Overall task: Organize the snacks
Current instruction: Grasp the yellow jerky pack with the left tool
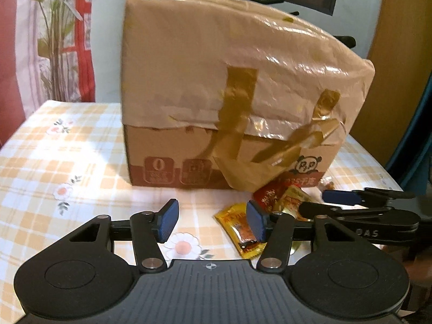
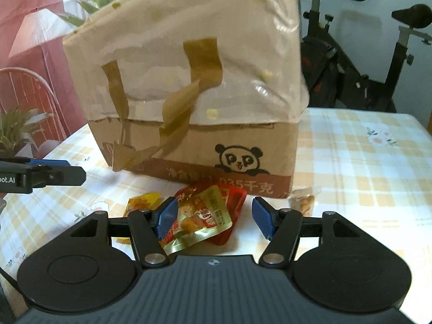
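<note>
Hovering low over the counter, the left gripper is holding its jaws apart with nothing pressed between the blue pads. A yellow snack packet is lying flat on the checked cloth, partly behind the right-hand pad and reaching into the right side of the gap; whether the pad is touching it cannot be told. Farther off and to the right, a red snack packet and a gold snack packet are lying in a small heap against the near foot of the cardboard box, which is standing upright at the far middle of the counter, wrapped in pale film and strips of brown tape, with a panda printed near its lower right corner.

The right gripper is also standing open and empty, pointing at the same heap. In its own view the gold packet is lying on top of the red one, both sitting in the left half of the gap, with the left pad overlapping the gold packet's left edge. The yellow packet is lying outside the jaws, to the left of that pad. A small clear-wrapped snack is resting by the box's near right corner, to the far right of the right pad. An exercise bike is standing beyond the counter on the right.
</note>
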`<state>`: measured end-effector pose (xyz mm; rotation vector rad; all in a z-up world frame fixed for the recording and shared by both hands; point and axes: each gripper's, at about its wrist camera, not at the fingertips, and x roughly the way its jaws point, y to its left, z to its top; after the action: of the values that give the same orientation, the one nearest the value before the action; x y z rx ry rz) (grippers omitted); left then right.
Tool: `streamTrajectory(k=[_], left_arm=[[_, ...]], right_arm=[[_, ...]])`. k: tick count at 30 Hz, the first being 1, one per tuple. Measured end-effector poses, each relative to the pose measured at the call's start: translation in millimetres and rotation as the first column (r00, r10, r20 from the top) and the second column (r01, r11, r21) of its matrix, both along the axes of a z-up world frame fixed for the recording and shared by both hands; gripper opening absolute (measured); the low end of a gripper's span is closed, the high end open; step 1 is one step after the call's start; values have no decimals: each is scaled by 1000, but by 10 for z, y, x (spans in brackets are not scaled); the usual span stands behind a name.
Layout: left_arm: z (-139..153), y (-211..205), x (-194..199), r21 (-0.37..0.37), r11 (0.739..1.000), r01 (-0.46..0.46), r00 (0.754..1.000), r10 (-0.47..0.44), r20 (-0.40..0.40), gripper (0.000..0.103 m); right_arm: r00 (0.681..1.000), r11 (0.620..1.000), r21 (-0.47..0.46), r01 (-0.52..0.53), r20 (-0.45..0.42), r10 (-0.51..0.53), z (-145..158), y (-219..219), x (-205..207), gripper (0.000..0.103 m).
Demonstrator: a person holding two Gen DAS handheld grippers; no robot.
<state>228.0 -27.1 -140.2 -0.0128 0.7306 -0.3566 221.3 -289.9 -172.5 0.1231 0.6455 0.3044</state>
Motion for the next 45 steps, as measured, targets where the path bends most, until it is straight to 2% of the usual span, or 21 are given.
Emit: streamTrajectory(k=[9, 11, 13, 15, 16, 18, 25, 29, 31, 32, 34, 45], left_arm=[[-221, -197, 33, -2, 999, 49, 996, -49, -68, 58], [-257, -231, 43, -4, 999, 53, 996, -53, -78, 58], [-294, -267, 58, -4, 998, 56, 994, -56, -89, 58], [-326, -302, 70, -2, 998, 60, 993, -60, -97, 58], [-346, -324, 75, 1, 998, 63, 993, -62, -101, 58], [-384, -366, 83, 9, 998, 66, 992, -64, -106, 58], [-484, -507, 172, 63, 996, 59, 993, -52, -109, 58], [-542, -564, 237, 78, 996, 41, 994, -33, -105, 58], [-557, -575, 243, 91, 995, 34, 996, -26, -90, 54], [-555, -574, 238, 102, 994, 31, 996, -23, -82, 43], [-547, -548, 221, 89, 995, 43, 996, -36, -78, 36], [-500, -215, -33, 84, 996, -28, 996, 35, -79, 35]], right_arm=[[998, 999, 0, -38, -57, 38, -167, 127, 68, 63], [998, 999, -10, -49, -50, 48, -171, 153, 57, 58], [998, 998, -2, -56, -41, 56, -155, 147, 32, 44], [998, 998, 14, -54, -36, 54, -134, 126, 4, 35], [998, 998, 24, -51, -33, 51, -126, 104, -19, 27], [998, 998, 49, -49, -37, 51, -127, 58, -63, 18], [996, 990, 138, 3, -88, 9, -241, -143, -195, 14], [997, 992, 125, 6, -77, 4, -228, -127, -188, 14], [998, 992, 123, 2, -69, 7, -236, -125, -191, 14], [998, 992, 129, 1, -68, 8, -244, -136, -192, 14], [998, 990, 138, 1, -67, 8, -255, -142, -192, 14], [998, 991, 136, 1, -65, 8, -258, -139, -186, 14]])
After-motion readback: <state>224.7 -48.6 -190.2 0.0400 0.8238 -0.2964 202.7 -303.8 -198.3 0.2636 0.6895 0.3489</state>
